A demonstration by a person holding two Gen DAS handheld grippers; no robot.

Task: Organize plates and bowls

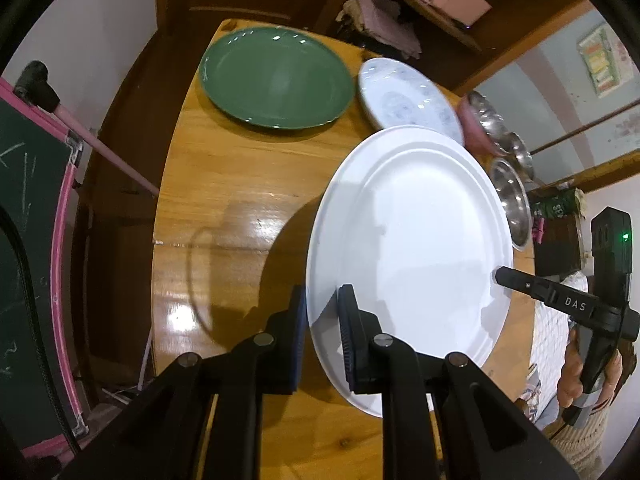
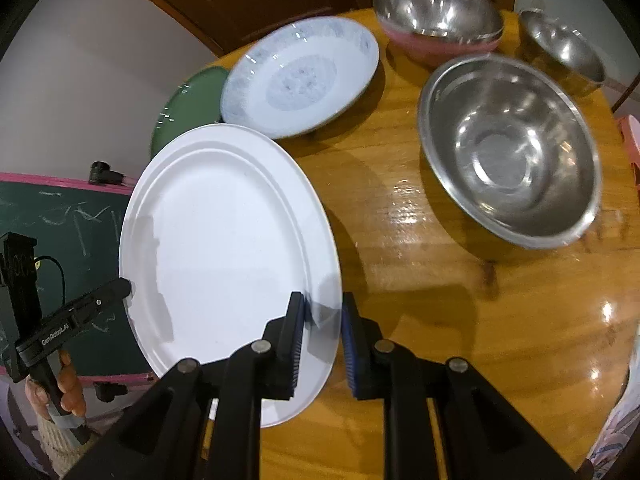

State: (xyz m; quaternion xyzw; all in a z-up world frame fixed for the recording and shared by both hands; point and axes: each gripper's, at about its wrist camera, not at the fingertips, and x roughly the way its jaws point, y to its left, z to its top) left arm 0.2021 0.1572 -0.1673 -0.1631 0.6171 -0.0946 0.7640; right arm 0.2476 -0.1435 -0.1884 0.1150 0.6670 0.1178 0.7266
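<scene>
Plates and bowls share a round wooden table [image 2: 460, 320], and some of them show only partly. In the right wrist view the green plate [image 2: 188, 104] is mostly hidden behind the white oval plate [image 2: 224, 248] and the blue-patterned plate [image 2: 300, 76]; in the left wrist view it lies open at the far left of the table. There the patterned plate is cut by the white plate's far rim, and the steel bowls at the right edge are thin slivers, hard to count. In the right wrist view they are clearer: a large steel bowl [image 2: 508, 148] on the right, a smaller steel bowl [image 2: 564, 48] far right, and a steel bowl nested in a pink bowl [image 2: 436, 44] at the far side.

The white plate is held above the table, as its shadow on the wood shows, with its long axis running from near to far and its face up. The left gripper [image 1: 322, 320] pinches the plate's near left rim, one pad below and one pad on top. The right gripper [image 2: 322, 328] pinches the near right rim in the same way. Each hand [image 1: 588, 376] is seen only in part.
</scene>
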